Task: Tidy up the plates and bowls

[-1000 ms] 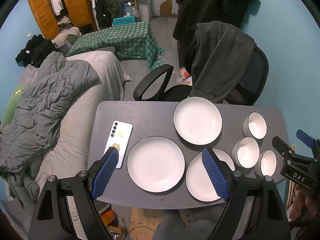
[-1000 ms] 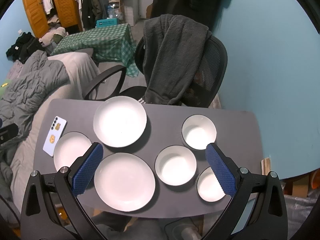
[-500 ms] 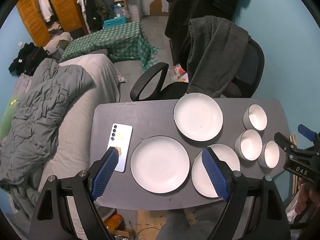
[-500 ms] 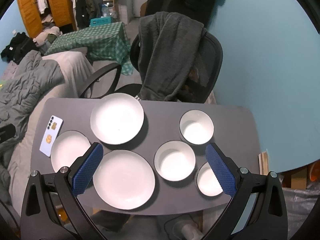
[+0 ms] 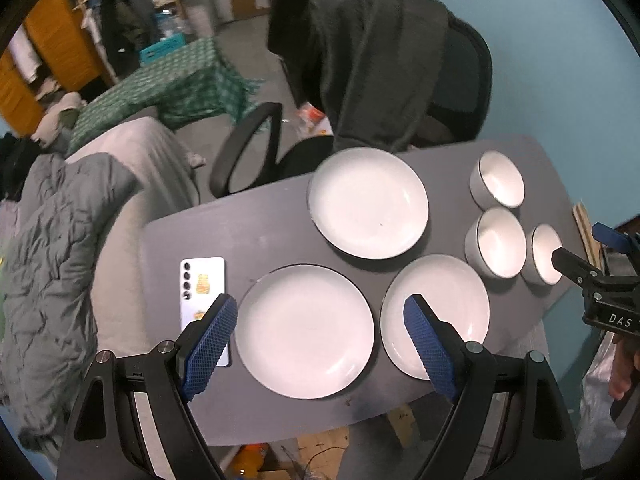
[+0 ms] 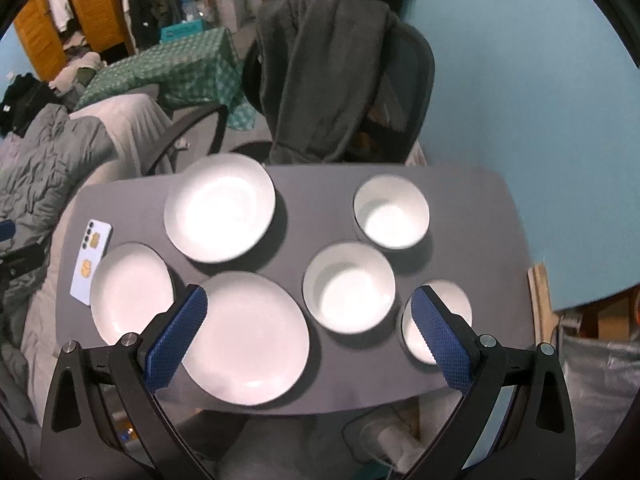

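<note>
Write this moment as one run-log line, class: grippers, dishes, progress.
left gripper: open, empty | right gripper: open, empty | plates: three, unstacked | bowls: three, unstacked | table: phone on it | progress: nothing stacked

Plates (image 6: 245,338), bowls (image 6: 349,286), slightly blurred.

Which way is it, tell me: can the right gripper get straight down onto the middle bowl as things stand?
Probably yes. The right gripper is open and empty above the table, and the middle bowl sits uncovered with nothing stacked in it, slightly apart from the neighbouring bowls and plate.

Bare tabletop (image 5: 256,236) btwn phone (image 5: 204,300), plates (image 5: 368,204)
</note>
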Action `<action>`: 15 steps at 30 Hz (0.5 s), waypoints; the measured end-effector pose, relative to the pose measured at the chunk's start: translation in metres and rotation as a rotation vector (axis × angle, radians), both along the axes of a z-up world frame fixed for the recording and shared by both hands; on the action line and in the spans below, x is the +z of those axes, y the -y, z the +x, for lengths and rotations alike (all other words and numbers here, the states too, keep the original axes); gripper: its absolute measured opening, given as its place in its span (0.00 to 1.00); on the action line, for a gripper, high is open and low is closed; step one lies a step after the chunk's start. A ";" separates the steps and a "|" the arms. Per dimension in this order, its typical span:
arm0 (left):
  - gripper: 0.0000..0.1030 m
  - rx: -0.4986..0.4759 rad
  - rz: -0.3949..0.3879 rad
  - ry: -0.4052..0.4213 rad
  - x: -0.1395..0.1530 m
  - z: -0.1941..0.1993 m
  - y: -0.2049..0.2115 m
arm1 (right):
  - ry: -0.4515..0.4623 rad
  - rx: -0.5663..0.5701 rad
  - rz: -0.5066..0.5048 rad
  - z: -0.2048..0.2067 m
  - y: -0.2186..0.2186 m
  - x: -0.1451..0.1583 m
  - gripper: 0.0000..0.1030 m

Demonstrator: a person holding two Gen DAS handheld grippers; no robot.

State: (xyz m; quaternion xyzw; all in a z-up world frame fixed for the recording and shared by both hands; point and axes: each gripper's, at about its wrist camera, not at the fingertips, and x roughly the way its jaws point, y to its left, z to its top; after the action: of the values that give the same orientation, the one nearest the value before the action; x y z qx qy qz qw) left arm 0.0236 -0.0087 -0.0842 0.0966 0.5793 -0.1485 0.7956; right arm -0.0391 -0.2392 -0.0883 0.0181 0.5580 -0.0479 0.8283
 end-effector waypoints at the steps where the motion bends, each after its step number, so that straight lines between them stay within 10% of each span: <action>1: 0.85 -0.017 -0.009 -0.007 -0.006 0.001 0.004 | -0.015 -0.009 0.003 -0.002 0.002 -0.007 0.97; 15: 0.85 -0.195 0.050 -0.114 -0.090 0.011 0.060 | -0.190 -0.146 0.146 -0.020 0.028 -0.103 0.97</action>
State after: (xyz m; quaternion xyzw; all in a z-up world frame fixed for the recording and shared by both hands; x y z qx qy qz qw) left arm 0.0346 -0.0686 -0.1738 0.1636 0.6151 -0.2158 0.7405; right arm -0.0590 -0.2676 -0.1909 0.1143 0.6332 -0.0688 0.7624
